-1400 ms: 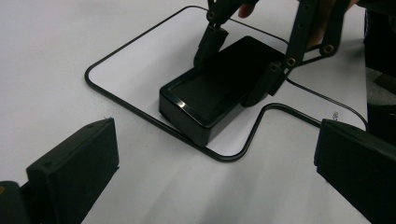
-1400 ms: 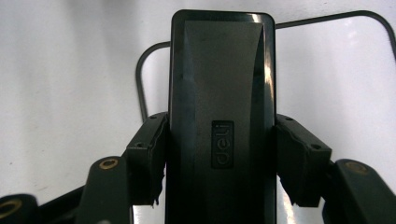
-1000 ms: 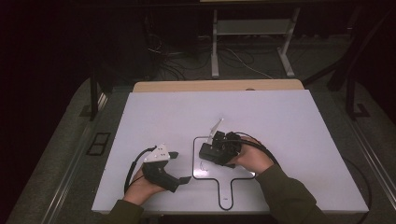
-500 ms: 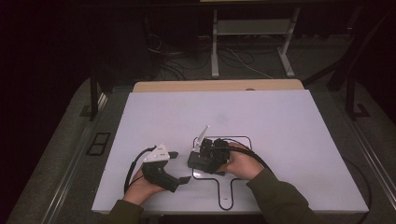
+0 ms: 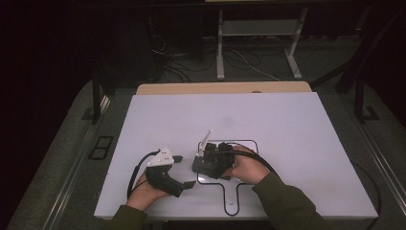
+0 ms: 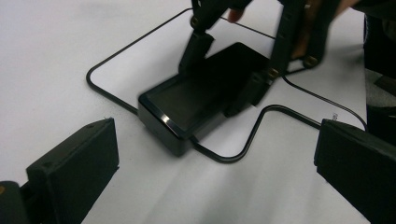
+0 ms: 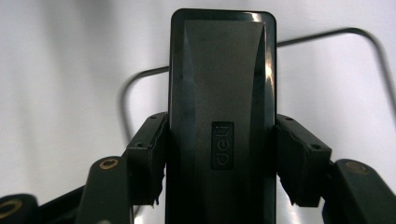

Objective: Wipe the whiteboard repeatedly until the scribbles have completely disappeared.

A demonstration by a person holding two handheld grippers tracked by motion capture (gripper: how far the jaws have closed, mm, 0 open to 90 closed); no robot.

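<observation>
A white table [image 5: 268,124] carries a black outline [image 5: 249,143] near its near edge, evidently as a placement mark. There a black box [image 7: 222,93] is clamped by the right gripper [image 7: 222,161], likely for positioning. The left gripper [image 6: 215,172] is held open beside it, empty.

Bench [image 5: 268,124] top wide open across far half and right side; a tool could pass anywhere there. Near edge crowded: left tool [image 5: 184,171] w/ jaws apart sits just beside the black box [image 5: 207,165], which right tool [image 5: 205,160] clamps from both sides. Cables [image 5: 136,172] loop near left hand [image 5: 143,194].
</observation>
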